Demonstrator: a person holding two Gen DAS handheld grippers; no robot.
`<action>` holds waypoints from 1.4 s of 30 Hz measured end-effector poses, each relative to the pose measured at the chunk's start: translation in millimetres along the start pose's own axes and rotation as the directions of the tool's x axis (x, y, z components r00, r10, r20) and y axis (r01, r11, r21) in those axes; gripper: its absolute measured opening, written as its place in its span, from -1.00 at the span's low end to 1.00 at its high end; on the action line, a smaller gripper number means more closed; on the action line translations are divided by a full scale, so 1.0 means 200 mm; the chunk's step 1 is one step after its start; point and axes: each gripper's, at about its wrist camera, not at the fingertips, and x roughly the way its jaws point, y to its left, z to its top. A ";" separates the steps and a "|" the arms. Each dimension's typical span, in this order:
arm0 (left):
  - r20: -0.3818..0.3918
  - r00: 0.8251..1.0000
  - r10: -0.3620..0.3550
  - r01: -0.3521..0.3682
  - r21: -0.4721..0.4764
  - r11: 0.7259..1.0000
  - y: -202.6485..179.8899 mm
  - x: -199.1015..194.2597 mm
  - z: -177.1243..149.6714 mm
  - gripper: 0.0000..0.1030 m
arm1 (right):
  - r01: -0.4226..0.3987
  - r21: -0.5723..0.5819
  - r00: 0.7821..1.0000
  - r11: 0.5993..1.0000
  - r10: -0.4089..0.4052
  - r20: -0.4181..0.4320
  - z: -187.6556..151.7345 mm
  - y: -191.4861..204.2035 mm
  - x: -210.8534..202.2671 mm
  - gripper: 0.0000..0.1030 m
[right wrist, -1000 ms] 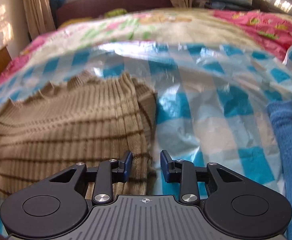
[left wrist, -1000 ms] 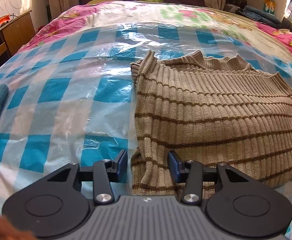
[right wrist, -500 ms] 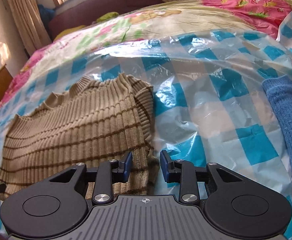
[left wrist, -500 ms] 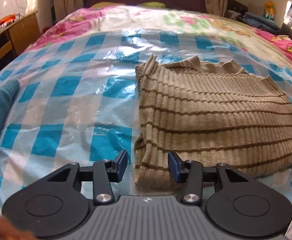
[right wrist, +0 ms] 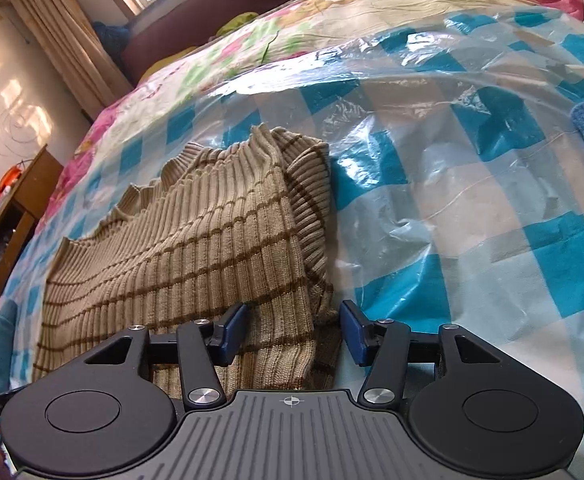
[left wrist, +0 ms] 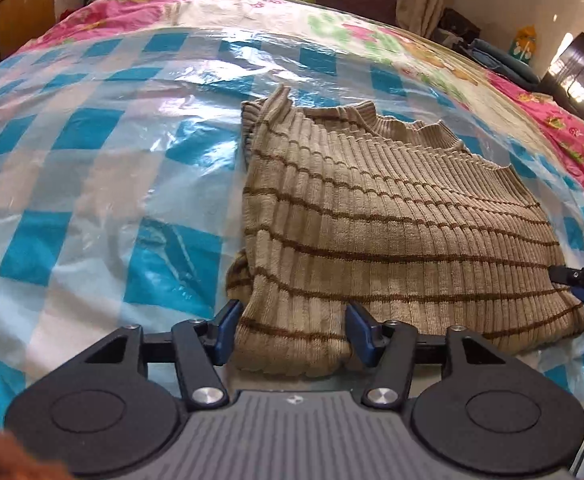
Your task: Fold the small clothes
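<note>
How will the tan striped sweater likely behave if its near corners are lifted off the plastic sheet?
The tan striped sweater is a soft ribbed knit lying in bunched layers, so it will probably droop and sag between the lifted corners. The folded layers may slip apart. The glossy checkered plastic sheet looks slick, so the sweater should slide easily.

The left gripper, jaws opening, straddles the striped sweater's near corner.
</note>
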 end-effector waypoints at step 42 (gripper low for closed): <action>0.034 0.999 -0.032 0.024 0.223 0.975 -0.26 -0.31 -0.10 -0.34 | 0.076 -0.239 0.997 0.968 -0.068 0.040 -0.14 0.27 -0.33 -0.51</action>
